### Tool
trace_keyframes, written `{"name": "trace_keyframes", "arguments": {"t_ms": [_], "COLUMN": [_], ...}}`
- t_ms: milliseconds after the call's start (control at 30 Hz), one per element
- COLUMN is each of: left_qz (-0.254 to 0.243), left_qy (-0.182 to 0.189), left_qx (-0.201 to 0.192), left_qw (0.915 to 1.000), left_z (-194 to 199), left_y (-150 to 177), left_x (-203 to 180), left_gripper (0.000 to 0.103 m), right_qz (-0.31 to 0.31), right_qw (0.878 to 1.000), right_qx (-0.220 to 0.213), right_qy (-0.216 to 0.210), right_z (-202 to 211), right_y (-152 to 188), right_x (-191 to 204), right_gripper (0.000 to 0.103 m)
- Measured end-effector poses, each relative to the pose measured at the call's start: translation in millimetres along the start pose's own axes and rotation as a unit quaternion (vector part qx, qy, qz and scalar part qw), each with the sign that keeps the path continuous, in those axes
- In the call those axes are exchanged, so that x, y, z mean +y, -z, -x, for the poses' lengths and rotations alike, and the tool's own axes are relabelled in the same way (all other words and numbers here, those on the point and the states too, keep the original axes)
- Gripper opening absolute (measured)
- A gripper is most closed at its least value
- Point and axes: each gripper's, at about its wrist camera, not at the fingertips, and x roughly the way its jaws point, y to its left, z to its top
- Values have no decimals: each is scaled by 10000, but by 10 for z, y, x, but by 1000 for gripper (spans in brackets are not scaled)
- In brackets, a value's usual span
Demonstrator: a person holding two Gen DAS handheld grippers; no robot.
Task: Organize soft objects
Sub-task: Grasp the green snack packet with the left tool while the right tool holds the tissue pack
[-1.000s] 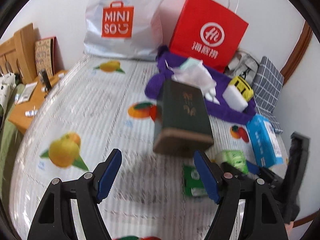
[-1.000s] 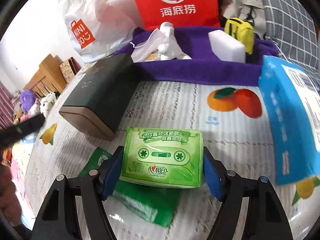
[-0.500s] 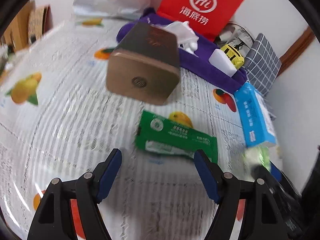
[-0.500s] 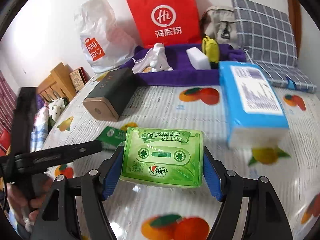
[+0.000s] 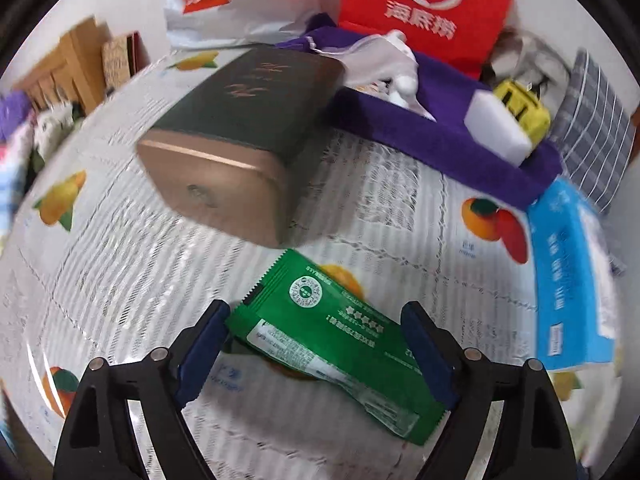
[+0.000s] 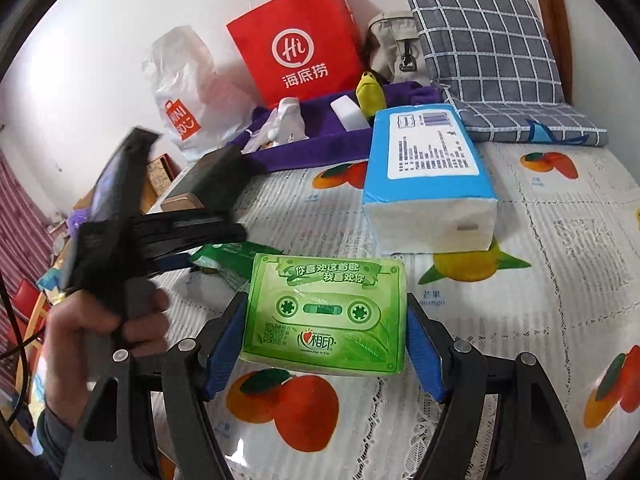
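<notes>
The left gripper (image 5: 316, 356) is dropping in wide open around the green wipes packet (image 5: 340, 340) lying flat on the fruit-print bedsheet (image 5: 120, 240), so I'd be centring before squeezing, while the right gripper (image 6: 326, 344) is clamping the green tissue pack (image 6: 324, 312) above the sheet.

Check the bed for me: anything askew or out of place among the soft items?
The hard dark green tin lies tipped on its side among the soft things. The green sachet lies diagonally between the open left gripper's fingers. Right gripper holds the green tissue pack squarely.

Right hand-held gripper (image 6: 326, 350) clamps green tissue pack (image 6: 325, 312).
</notes>
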Motion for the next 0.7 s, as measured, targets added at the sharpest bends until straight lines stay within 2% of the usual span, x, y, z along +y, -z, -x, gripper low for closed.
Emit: {"name": "trace_keyframes", "arguments": {"t_ms": [133,300,533,700], "left_qz": [-264,-572,-1219,-1128], "left_qy": [-368,-165,139,230], "left_qx": [-40,17,254,315], "left_qw": [9990,9982,9921,9929], "left_z": [-46,11,281,492], "left_y": [33,117,472,631], "left_x": [-186,-257,-150,144], "left_gripper": [93,92,92,92], "right_qz": [51,69,8,50], "right_qw": [10000,9999,9999,9998], "right_qx": [36,-5,-113,-194], "right_qy": [-22,96,70,-5], "right_z": [16,69,193,298], "right_y": [53,92,120,140], "right_x": [-65,-153,-168,-97], "right_gripper": [73,73,73,73]}}
